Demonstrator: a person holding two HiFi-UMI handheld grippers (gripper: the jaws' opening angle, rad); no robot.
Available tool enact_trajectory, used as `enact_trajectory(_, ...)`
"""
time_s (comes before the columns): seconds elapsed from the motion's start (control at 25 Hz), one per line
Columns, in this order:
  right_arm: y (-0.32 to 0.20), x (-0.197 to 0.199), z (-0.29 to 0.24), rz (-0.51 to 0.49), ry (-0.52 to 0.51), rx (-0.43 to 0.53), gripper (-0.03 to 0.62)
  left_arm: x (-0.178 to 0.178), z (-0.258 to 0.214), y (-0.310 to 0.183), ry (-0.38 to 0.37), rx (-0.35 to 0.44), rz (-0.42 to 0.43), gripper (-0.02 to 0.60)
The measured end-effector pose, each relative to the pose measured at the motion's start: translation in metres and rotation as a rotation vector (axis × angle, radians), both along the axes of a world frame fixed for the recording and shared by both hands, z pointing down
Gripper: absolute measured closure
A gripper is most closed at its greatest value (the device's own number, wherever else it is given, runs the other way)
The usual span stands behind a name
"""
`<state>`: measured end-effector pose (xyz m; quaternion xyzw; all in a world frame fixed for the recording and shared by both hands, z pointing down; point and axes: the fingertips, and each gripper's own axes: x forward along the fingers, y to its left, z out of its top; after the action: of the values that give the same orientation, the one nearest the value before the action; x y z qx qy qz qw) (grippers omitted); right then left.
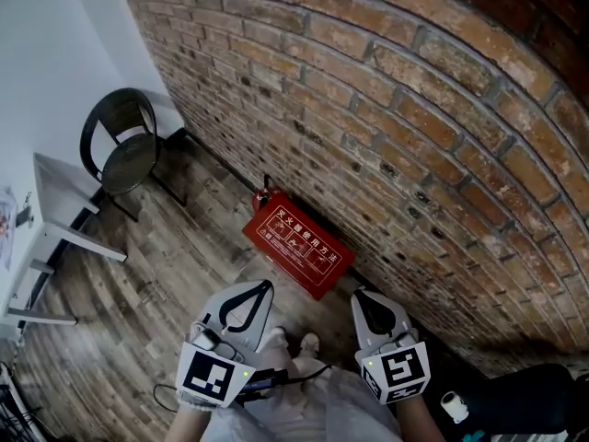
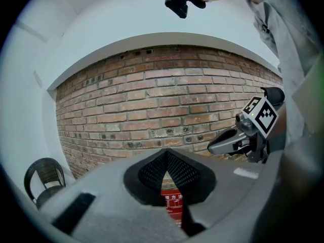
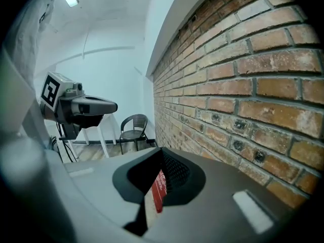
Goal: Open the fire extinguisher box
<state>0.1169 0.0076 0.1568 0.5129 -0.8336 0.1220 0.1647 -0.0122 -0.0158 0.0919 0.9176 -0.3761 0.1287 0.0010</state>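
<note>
You hold left gripper (image 1: 268, 284) and right gripper (image 1: 357, 293) pressed together, empty, short of the shut red metal box (image 1: 296, 240): reach down to it next.

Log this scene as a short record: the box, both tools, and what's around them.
box: red fire extinguisher box, on the wooden floor at the foot of the brick wall; lid looks closed
left tool: jaws together, nothing between them, short of the box, no contact
right tool: jaws together, nothing between them, near the box's right end, no contact
chair: dark chair, left of the box, beside the wall
table: white table, far left
task status: box not yet opened
</note>
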Motion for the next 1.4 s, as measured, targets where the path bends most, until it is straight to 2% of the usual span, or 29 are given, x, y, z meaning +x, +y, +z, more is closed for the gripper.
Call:
enact_trajectory(0.48,-0.028,0.002,0.046,0.075,-0.028,-0.097,0.589,-0.004,0.051,-0.026,-0.061,-0.089,0.076,0.58)
enact_trajectory(0.68,-0.036,0.008,0.083,0.127,-0.032,-0.142,0.589,-0.003,0.088,-0.036,-0.086,-0.122,0.102,0.58)
enact_trajectory(0.84,-0.041,0.005,0.119,0.15,-0.066,-0.19,0.589,-0.009,0.118,-0.045,-0.106,-0.105,0.105,0.58)
enact_trajectory(1.0,-0.038,0.005,0.154,0.165,-0.117,-0.249,0.589,-0.013,0.162,-0.041,-0.129,-0.17,0.094,0.58)
enact_trajectory(1.28,-0.035,0.003,0.215,0.129,-0.103,-0.33,0.59,-0.013,0.227,-0.037,-0.145,-0.239,0.077,0.58)
enact_trajectory(1.4,-0.035,0.001,0.244,0.103,-0.105,-0.371,0.558,-0.009,0.25,-0.039,-0.132,-0.266,0.066,0.58)
